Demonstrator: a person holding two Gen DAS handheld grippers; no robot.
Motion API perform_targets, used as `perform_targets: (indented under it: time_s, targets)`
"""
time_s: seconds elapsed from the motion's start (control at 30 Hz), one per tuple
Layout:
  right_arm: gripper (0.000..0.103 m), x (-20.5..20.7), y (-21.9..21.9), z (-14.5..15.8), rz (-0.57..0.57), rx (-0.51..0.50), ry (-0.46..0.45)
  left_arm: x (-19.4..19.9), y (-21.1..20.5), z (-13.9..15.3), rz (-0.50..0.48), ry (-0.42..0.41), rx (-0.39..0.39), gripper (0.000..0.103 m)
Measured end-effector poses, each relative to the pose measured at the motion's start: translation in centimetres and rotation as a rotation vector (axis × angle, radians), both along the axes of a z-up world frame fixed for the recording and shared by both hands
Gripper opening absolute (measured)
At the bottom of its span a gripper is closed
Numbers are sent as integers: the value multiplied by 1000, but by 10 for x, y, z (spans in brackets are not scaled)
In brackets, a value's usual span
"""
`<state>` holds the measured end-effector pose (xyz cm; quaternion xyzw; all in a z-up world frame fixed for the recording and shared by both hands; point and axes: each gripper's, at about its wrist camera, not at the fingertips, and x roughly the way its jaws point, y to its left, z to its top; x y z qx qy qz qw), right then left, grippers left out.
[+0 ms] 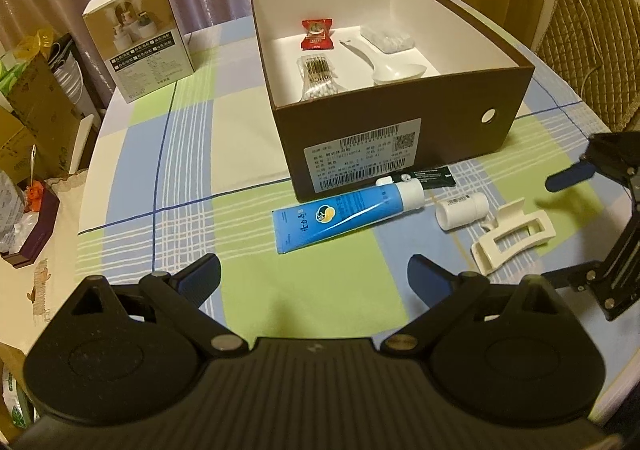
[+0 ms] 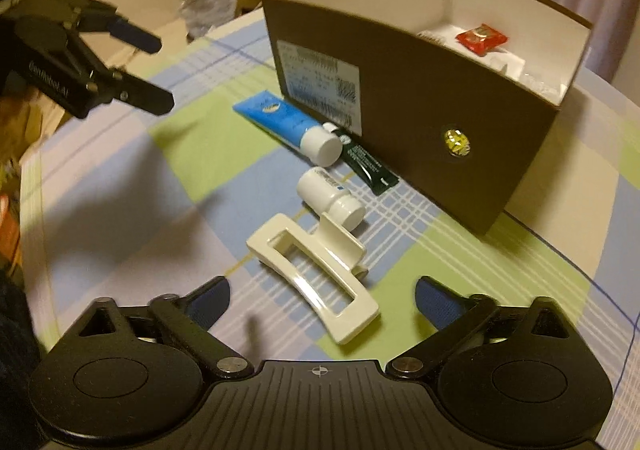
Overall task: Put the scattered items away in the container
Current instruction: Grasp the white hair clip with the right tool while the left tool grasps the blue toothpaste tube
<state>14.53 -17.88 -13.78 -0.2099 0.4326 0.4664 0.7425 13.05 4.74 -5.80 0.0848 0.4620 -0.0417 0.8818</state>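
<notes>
1. The counter (image 1: pixel 192 154), under a checked cloth, carries the box (image 1: pixel 400 130), which stands open-topped and already has a red packet, a spoon, cotton swabs and a clear pack inside.
2. Four things lie outside, in front of the box's labelled wall: the blue tube (image 1: pixel 344 218), a dark sachet (image 1: pixel 428 176) touching that wall, a white bottle (image 1: pixel 460 212) on its side, and the white clip (image 2: pixel 316 282).
3. The right hand-held gripper (image 2: pixel 322 302) hangs just above the clip, fingers apart, one to each side, neither pad touching it. Nothing is held.
4. The clip's long axis runs away from this gripper and to the left in the right wrist view, so it lies slantwise between the fingers rather than square across them. A grasp across the narrow width looks workable; I judge a slight roll of the wrist would seat the pads flatter on its sides.
5. The left hand-held gripper (image 1: pixel 314 282) is also apart and empty, over bare cloth near the tube's flat end. It is nearer the tube; the right is nearer the clip and bottle.
6. The bottle touches the clip's hinge end, so a closing finger might nudge it.
</notes>
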Motion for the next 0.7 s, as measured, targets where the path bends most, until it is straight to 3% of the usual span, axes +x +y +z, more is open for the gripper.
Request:
perform_targets:
  time_s: [0.03,0.17,0.2,0.23,0.33,0.47,0.7]
  targets:
    - [71,2,2,-3,9,-12,13,1,1,-1,-3,3,0,98]
    - [68,6,4,-12,22,-26,14,6,4,-7,-4,26,-14,97]
    - [44,6,4,-13,29,-24,11,7,5,-8,-6,31,-24,97]
    - [38,6,4,-14,35,-24,22,9,5,-9,-9,35,-31,96]
    - [37,6,-3,-12,5,-17,23,13,2,-14,-40,42,-34,94]
    - [37,8,-24,-10,-78,-29,36,20,-6,-23,-116,48,-23,85]
    - [37,9,-70,-4,-266,-23,70,35,-30,-41,-367,15,58,68]
